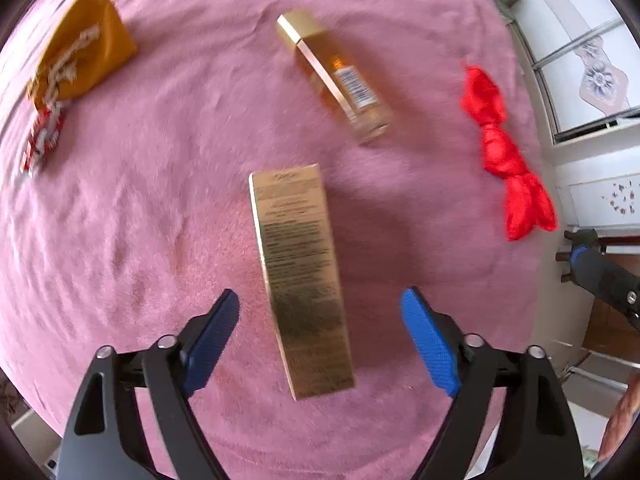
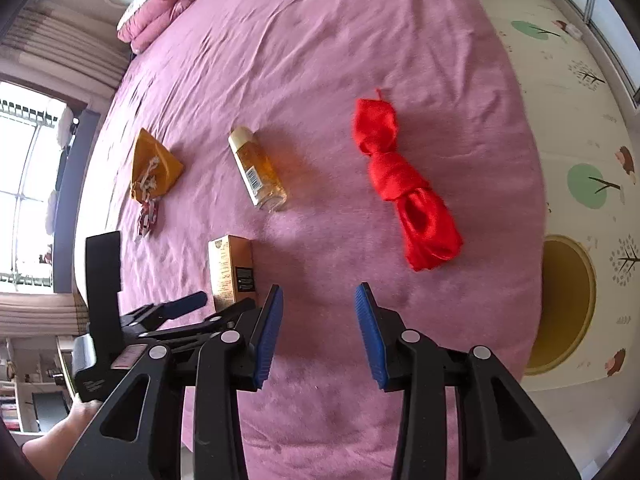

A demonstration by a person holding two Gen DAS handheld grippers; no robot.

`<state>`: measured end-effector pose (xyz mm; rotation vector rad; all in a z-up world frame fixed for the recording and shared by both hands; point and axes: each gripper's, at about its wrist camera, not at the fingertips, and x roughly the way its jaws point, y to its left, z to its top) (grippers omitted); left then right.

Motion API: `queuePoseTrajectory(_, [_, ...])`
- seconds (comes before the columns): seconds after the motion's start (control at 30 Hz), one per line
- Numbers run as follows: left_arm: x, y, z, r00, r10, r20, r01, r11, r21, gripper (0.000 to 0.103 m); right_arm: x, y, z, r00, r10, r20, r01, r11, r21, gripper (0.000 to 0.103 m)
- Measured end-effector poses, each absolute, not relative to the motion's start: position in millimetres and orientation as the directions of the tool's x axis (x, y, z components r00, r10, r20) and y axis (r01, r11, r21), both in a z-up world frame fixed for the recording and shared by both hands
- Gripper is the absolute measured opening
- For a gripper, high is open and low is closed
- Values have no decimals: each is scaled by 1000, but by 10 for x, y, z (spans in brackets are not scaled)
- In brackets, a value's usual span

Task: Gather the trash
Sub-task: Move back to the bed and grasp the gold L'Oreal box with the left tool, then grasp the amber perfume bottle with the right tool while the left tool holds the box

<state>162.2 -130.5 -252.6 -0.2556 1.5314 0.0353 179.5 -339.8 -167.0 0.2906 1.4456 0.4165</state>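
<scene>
A long gold box [image 1: 301, 280] lies on the pink bed cover [image 1: 160, 200]. My left gripper [image 1: 320, 312] hangs straight over it, open, its blue pads on either side of the box and clear of it. In the right wrist view the same gold box [image 2: 231, 270] shows with the left gripper [image 2: 188, 304] above it. My right gripper [image 2: 319, 316] is open over bare cover, nothing between its pads. A knotted red cloth [image 2: 404, 188] [image 1: 506, 152] lies ahead and to its right. An amber bottle [image 2: 258, 168] [image 1: 340, 76] lies beyond the box.
An orange pouch with a white cord [image 1: 80, 48] [image 2: 154, 164] and a small red-and-white wrapper [image 1: 42, 140] [image 2: 148, 216] lie at the left. Pink pillows [image 2: 160, 12] sit at the bed's far end. A yellow round bin [image 2: 564, 304] stands on the patterned floor mat to the right.
</scene>
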Motion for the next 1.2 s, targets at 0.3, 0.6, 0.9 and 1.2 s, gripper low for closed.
queuePoseTrajectory(0.3, [1664, -1120, -2784, 22, -193, -981, -234, 953, -193, 41, 1954, -3039, -1859, 25, 436, -900, -133, 893, 429, 37])
queuePoseTrajectory(0.6, [1968, -633, -2694, 77, -184, -980, -243, 950, -198, 39, 2265, -2618, -2046, -8, 429, -903, -171, 890, 424, 37])
queuePoseTrajectory(0.9, [2188, -257, -2705, 101, -206, -973, -249, 942, -226, 38, 2724, -2120, -2230, 16, 365, -931, -245, 904, 350, 37])
queuePoseTrajectory(1.2, [2281, -246, -2818, 93, -232, -968, -247, 937, -248, 37, 2985, -1845, -2502, -6, 298, -955, -290, 913, 286, 37])
